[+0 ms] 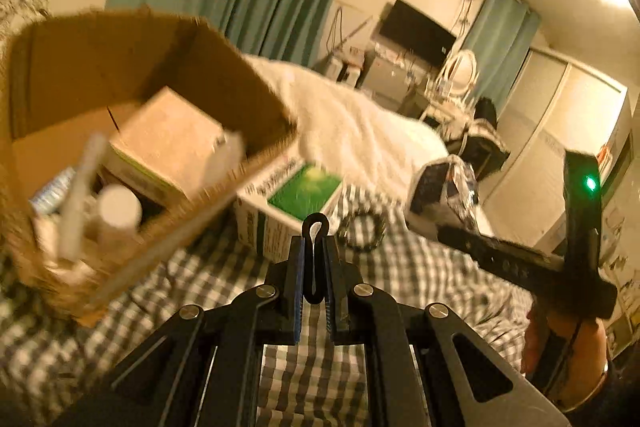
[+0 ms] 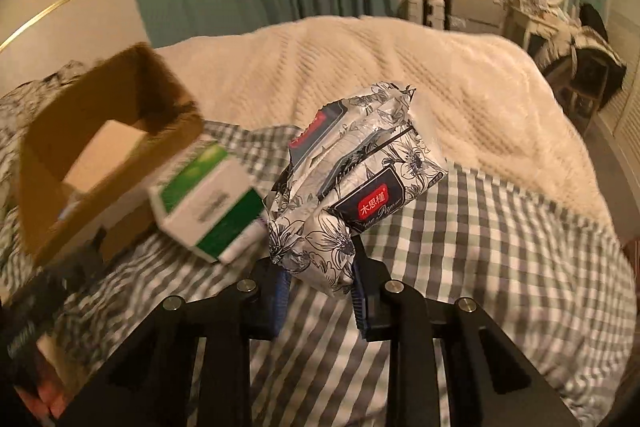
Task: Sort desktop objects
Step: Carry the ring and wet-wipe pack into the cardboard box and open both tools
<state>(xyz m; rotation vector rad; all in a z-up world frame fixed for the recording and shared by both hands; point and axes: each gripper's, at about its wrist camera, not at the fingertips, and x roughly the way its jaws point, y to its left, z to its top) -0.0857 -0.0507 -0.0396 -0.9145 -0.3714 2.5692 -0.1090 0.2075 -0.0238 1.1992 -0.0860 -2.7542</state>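
The brown cardboard box [image 1: 120, 99] fills the left of the left wrist view; inside it sit a smaller tan box [image 1: 168, 143], a white stick [image 1: 82, 195] and a white round cap [image 1: 119, 207], all blurry; a blue thing at the box's lower left is too blurry to name. Just right of the cardboard box, touching it, lies a green and white carton [image 1: 288, 203] on the checked cloth [image 1: 420, 287].

The left gripper [image 1: 316, 259] has its jaws pressed on a thin black clip [image 1: 315, 227]; near the clip lies a dark ring [image 1: 362, 229], which only this view shows.

In the right wrist view, the right gripper [image 2: 320, 283] pinches a flowery tissue pack [image 2: 352, 183] in the middle of the frame, held up over the cloth; here the box's inside is mostly hidden.
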